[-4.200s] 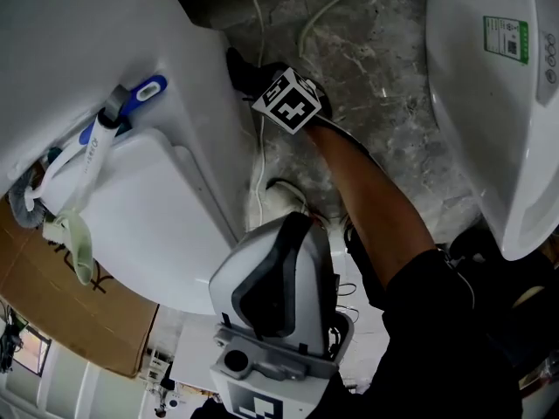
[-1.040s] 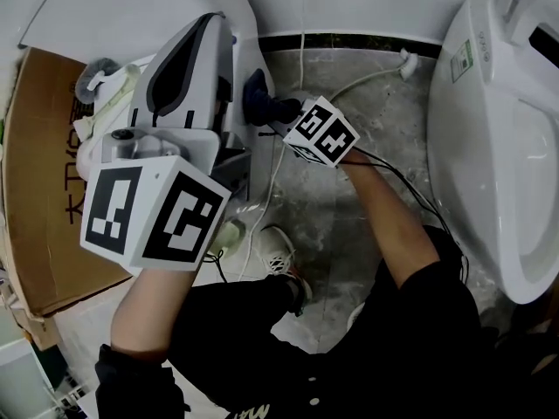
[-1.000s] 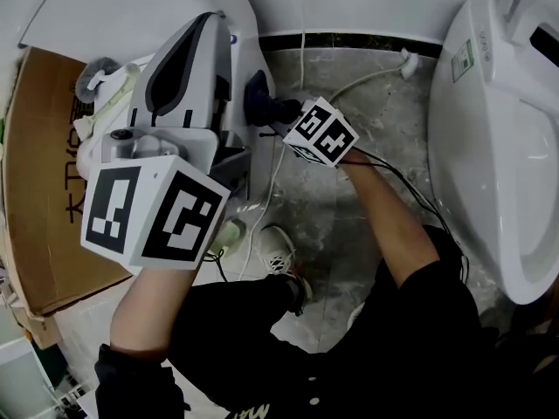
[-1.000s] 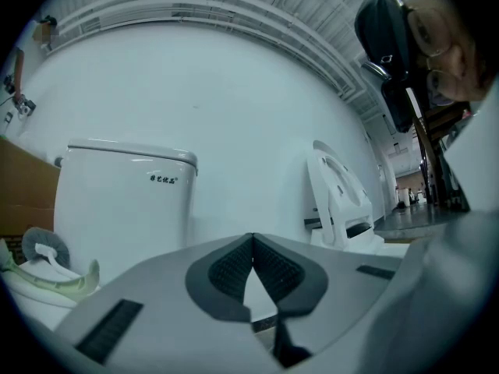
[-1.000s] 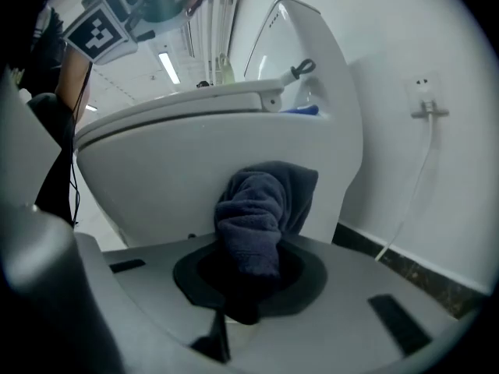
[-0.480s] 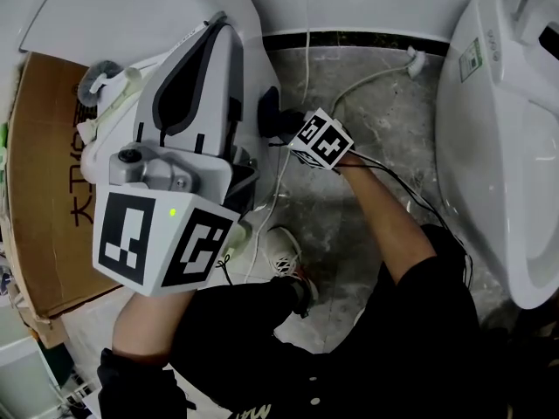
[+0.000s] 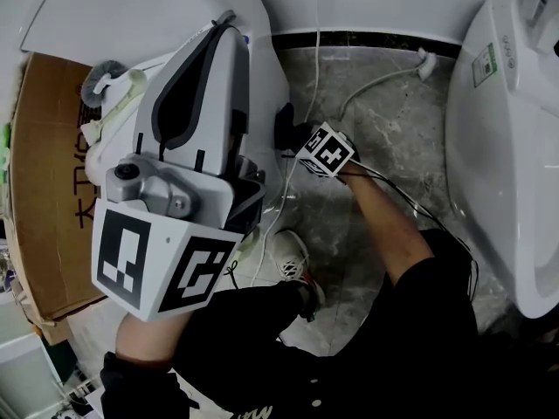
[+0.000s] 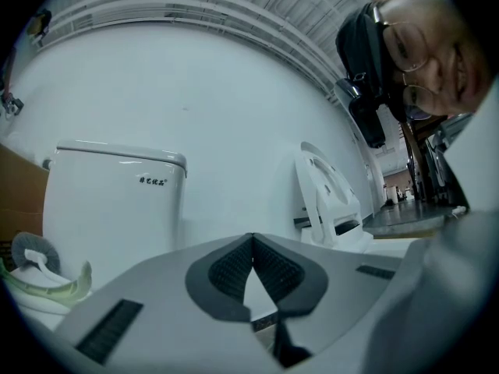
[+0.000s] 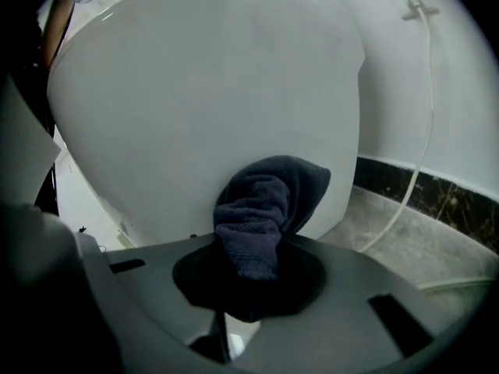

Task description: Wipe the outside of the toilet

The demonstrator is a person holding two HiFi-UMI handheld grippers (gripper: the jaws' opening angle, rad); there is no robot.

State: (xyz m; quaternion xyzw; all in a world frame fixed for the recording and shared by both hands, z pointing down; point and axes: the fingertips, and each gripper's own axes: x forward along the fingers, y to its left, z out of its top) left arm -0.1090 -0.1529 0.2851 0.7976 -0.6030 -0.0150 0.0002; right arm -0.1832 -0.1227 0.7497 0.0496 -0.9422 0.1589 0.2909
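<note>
**Change since half a second ago:** the right gripper (image 9: 253,255) and its cloth (image 9: 269,197) have slid a little along the toilet (image 7: 175,7), away from the back wall. The left gripper (image 8: 251,240) has risen nearer the head camera.

**Item 1: cardboard box (image 7: 44,173).** Stands against the toilet on the side away from the cloth. It plays no part in the wipe.

**Item 2: cleaning tools (image 7: 109,81).** They lie just beside the toilet, between it and the box. Their kind is not clear.

**Item 3: left gripper.** Jaws closed tip to tip with nothing between them. It is held up over the toilet's top, apparently parked there so the other arm can reach low.

**Item 4: toilet.** This is the task's thing, white with a smooth rounded flank. The wipe is under way low on the side facing the open floor (image 7: 384,147). Much of the outside probably remains to be done.

**Item 5: cloth.** Dark terry, bunched, and pressed against the toilet's lower flank. A wad stands proud of the jaws, likely so that fabric rather than plastic meets the porcelain.

**Item 6: right gripper.** Clamped firmly on the cloth and aimed straight at the toilet's side, with the forearm stretched low.

**Item 7: hose (image 7: 384,81).** Lies on the floor, apart from the toilet and beyond the cloth. It could snag a long stroke.

**Item 8: second toilet (image 7: 507,147).** Stands well apart from the toilet, across the floor, and is untouched.
</note>
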